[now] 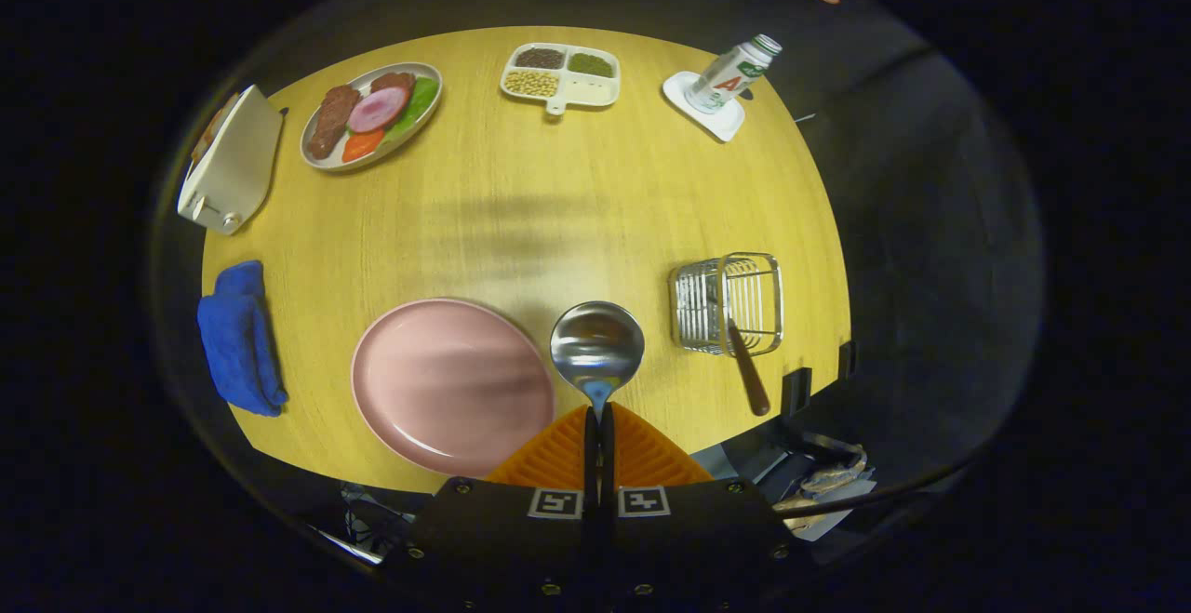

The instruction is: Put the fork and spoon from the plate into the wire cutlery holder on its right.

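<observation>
Tool (596,427) clamps spoon (596,345) (aloft) between plate (437,390), holder (729,304).

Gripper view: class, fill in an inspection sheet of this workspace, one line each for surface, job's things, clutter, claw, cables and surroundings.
Surface: wooden table, lit from above.
Job's things: spoon held above the table between the pink plate and the wire cutlery holder; a brown-handled utensil already stands in the holder, probably the fork; plate bare.
Clutter: toaster, blue cloth, food plate, divided tray, bottle on a white coaster.
Claw: claw shut on the spoon's handle.
Cables: nothing seen.
Surroundings: dark booth; some objects below the table edge, too dim to tell.
</observation>
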Demonstrator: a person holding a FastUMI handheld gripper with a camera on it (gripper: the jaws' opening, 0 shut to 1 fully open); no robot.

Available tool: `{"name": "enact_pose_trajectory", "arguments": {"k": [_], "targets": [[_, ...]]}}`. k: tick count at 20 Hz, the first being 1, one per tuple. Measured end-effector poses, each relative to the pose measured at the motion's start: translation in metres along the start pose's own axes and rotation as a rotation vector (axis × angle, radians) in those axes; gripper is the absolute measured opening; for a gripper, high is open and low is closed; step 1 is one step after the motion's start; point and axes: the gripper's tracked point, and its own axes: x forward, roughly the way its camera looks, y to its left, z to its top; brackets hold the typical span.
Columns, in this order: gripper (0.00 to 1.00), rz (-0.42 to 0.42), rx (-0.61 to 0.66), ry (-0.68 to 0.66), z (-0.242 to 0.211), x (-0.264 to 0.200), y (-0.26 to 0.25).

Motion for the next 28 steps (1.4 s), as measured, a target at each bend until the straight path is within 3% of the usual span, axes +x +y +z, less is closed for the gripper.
{"name": "enact_pose_trajectory", "arguments": {"k": [4, 11, 26, 28], "targets": [[0.00, -0.023, 0.071, 0.047, 0.005, 0.007, -0.046], [0.00, -0.053, 0.077, 0.171, 0.011, 0.037, -0.104], [0.00, 0.096, 0.028, 0.305, 0.022, 0.083, -0.108], [0.05, 0.088, 0.023, 0.304, 0.019, 0.085, -0.110]]}}
